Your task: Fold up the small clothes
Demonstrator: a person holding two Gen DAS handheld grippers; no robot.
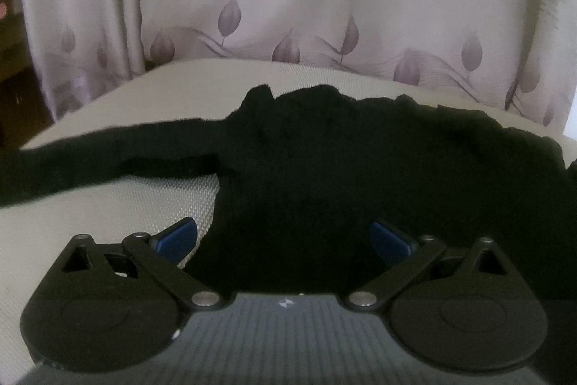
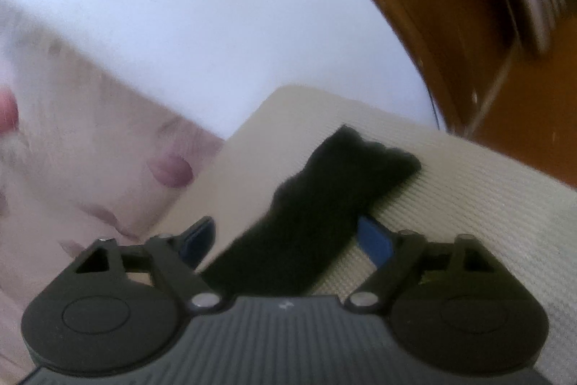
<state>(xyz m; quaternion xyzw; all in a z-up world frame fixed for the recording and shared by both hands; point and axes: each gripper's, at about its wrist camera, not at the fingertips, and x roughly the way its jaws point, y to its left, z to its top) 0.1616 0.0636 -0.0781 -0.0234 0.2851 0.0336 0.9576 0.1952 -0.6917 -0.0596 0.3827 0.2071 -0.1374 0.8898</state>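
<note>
A black garment (image 1: pixel 324 175) lies spread on a beige woven pad (image 1: pixel 108 204), one sleeve (image 1: pixel 90 157) stretched out to the side, a floral curtain (image 1: pixel 288 6) behind. The left tool (image 1: pixel 285 237) hovers low over the garment's near edge, blue pads (image 1: pixel 176 237) wide apart, gripping nothing. The right tool (image 2: pixel 285 237) straddles the other sleeve (image 2: pixel 324 204), which runs diagonally between its parted pads (image 2: pixel 375 240); no pad presses the cloth. The garment looks laid flat with no fold visible, so the fold is likely about to begin. The next move likely calls for each tool to pinch a sleeve or edge cleanly and carry it over the body.
</note>
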